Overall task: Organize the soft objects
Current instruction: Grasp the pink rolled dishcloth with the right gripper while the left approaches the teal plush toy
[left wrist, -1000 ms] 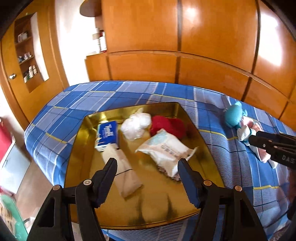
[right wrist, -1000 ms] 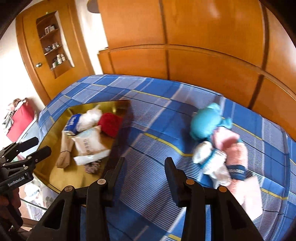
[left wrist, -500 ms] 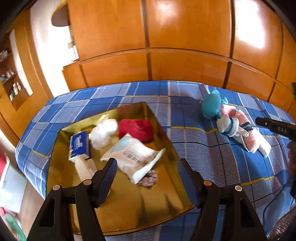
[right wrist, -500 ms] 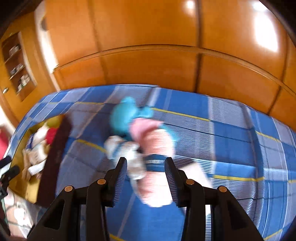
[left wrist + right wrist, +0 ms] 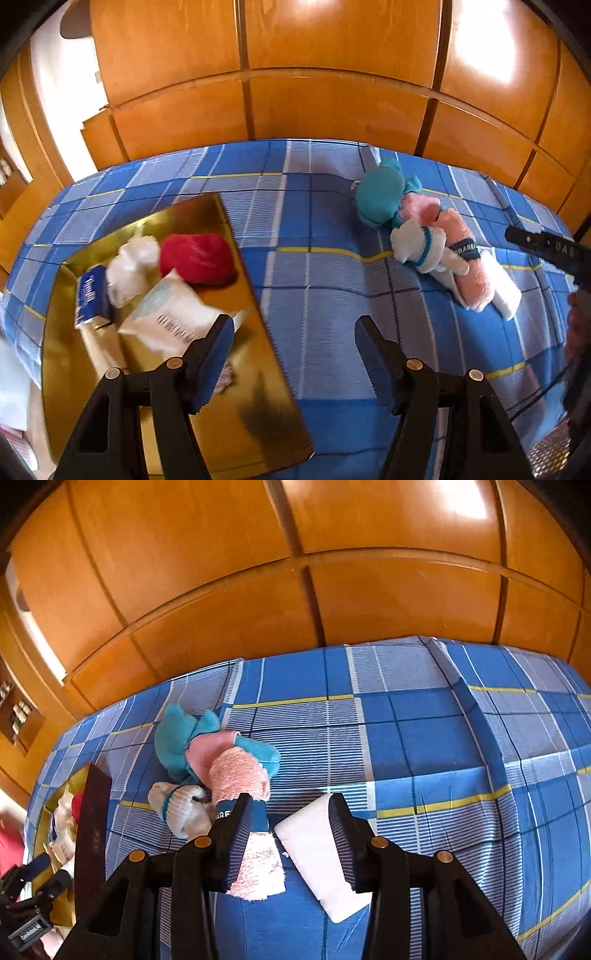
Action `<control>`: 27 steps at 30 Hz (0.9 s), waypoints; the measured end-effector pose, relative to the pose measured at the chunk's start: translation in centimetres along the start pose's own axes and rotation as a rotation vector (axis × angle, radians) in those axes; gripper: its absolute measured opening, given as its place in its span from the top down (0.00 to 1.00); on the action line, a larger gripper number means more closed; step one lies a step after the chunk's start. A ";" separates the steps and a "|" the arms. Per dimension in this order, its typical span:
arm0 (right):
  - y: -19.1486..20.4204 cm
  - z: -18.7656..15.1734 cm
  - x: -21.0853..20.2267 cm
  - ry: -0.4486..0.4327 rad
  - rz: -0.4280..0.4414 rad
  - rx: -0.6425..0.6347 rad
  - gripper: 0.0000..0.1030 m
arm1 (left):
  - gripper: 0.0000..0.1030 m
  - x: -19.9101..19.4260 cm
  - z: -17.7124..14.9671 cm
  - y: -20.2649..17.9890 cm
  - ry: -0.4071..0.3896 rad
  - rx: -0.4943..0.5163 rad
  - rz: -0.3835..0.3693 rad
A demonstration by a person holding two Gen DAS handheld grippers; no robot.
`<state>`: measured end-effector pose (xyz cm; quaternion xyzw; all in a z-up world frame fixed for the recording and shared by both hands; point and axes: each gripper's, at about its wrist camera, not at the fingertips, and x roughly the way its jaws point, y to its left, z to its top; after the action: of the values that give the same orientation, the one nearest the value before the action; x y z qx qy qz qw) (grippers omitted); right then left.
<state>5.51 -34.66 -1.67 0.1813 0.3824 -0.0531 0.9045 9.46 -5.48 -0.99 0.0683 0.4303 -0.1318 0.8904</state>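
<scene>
The right gripper (image 5: 291,810), fingers parted and empty, is hovering over the white pad (image 5: 321,853) to grab it for the tray (image 5: 221,218), while the left gripper (image 5: 295,334) is hanging wide and empty.

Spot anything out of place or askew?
Yes: a heap of soft items, teal plush, rolled pink towel and white sock, lies loose on the blue plaid bedspread, outside the gold tray.

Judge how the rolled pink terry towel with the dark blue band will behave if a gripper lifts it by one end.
The rolled pink terry towel looks soft, so it would probably sag. Its dark blue band should keep it rolled. The fuzzy pile likely grips pads well.
</scene>
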 end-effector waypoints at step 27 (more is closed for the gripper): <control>-1.7 0.7 -0.2 0.014 0.055 0.115 0.59 | 0.19 11.0 9.9 -4.6 0.206 -0.300 -0.257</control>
<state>5.44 -36.48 -1.57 0.2438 0.3800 -0.0486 0.8910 22.06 -14.19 -3.48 -0.1074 0.5390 -0.1711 0.8177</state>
